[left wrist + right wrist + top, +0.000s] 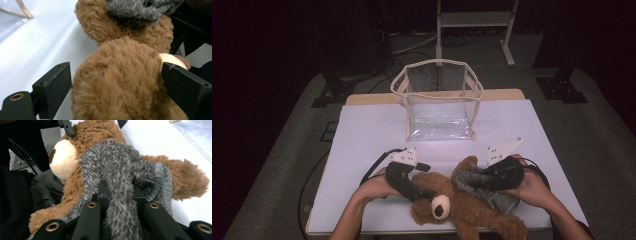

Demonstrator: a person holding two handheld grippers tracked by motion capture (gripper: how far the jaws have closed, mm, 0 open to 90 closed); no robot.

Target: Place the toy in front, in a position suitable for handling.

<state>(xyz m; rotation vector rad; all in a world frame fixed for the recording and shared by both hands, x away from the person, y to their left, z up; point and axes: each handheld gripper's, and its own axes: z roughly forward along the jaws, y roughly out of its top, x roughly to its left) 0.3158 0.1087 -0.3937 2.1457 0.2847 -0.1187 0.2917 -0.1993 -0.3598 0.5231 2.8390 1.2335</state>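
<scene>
The right claw point(119, 192) is pinched tight on a fold of the fuzzy grey knitted garment point(117, 167) worn by a brown plush teddy bear point(462, 200), while the left claw point(117, 82) stands spread wide around the bear's furry head, its black pads on either side of the plush and not visibly pressing in. The bear lies on its back near the front edge of the white-covered tabletop point(372, 130), its cream muzzle point(441, 206) turned toward the person, whose hands come in from below on either side of it. Beyond, well apart at the far side of the tabletop, an open clear plastic bag with beige fabric trim point(439, 100) stands upright and looks empty. The work appears to be easing the grey garment along or off the bear, and it will likely go best if the right claw keeps its bite on the cloth alone, not the brown fur beneath, and pulls along the body and not upward. The left claw would do well to close on the head first, so the soft toy is anchored and does not drag across the sheet. A slow, steady pull should spare the ribbed hem point(162, 182) from snagging on a limb.
</scene>
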